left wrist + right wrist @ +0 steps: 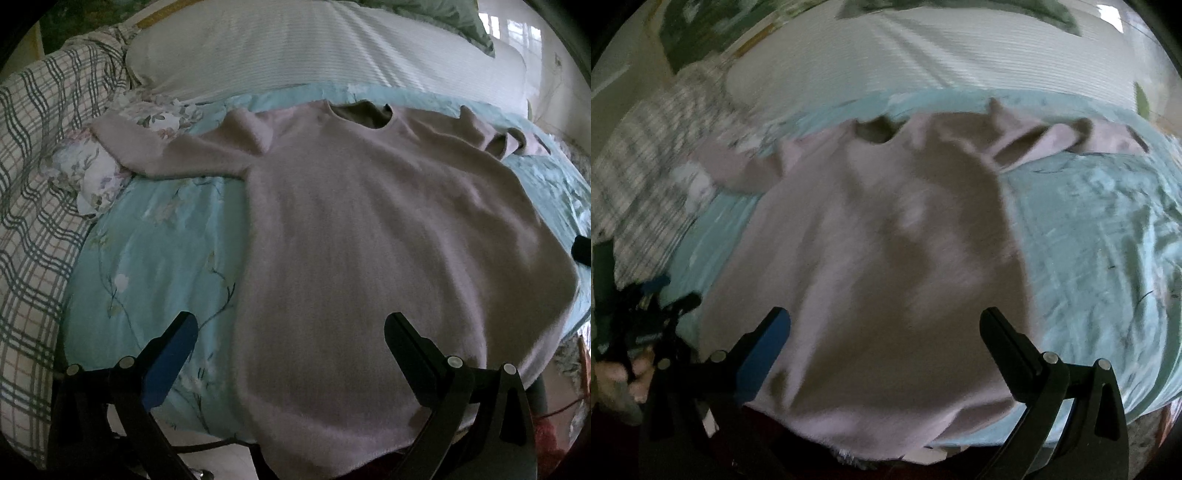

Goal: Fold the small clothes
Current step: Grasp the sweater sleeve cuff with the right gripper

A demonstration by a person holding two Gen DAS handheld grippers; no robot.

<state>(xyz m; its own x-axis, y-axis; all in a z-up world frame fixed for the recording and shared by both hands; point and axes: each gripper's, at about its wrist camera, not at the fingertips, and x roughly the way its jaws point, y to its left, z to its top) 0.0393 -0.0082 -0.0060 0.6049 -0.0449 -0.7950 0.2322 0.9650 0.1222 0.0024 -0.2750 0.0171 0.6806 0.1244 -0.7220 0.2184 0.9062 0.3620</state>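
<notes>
A pale pink sweater lies spread flat across the middle of the frame on a light blue floral quilt, neckline toward the top, 1 sleeve stretched to the upper left, the other bunched at upper right. The left gripper and right gripper both hang wide open at the lower edge, holding nothing. A white striped pillow fills the top.
</notes>
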